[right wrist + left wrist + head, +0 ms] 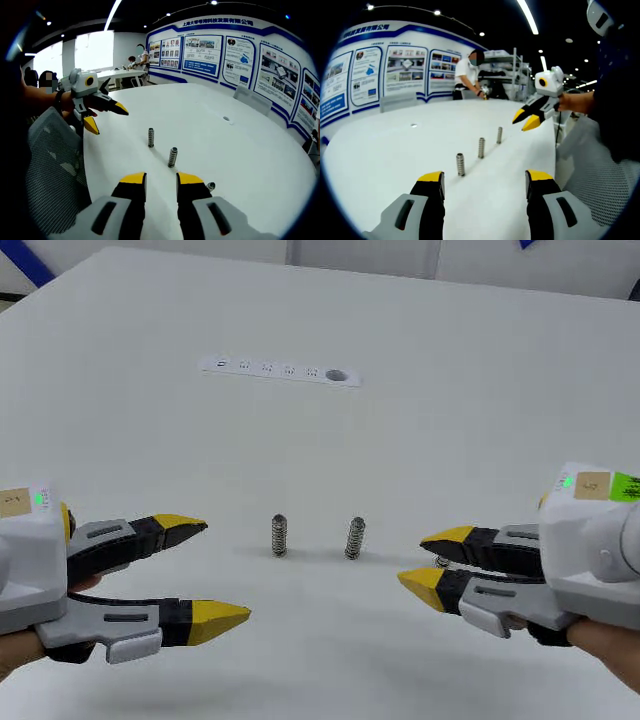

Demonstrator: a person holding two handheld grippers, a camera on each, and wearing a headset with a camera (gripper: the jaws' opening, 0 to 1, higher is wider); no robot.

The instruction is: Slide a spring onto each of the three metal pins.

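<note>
A brightly lit technical showroom or lab hall; a broad white counter (420,330) spreads ahead of the left tongs (485,177); beyond them, blue-trimmed wall boards (395,70) carry posters under a Chinese heading; a person (467,75) stands near metal shelving (512,70); strip lights (527,17) run overhead; a mesh chair (55,150) sits left of the right tongs (161,179).

Blue-trimmed poster wall (240,55) behind white table (400,330)

White table (320,320), three pins (481,148) (power strip (280,370))
</note>
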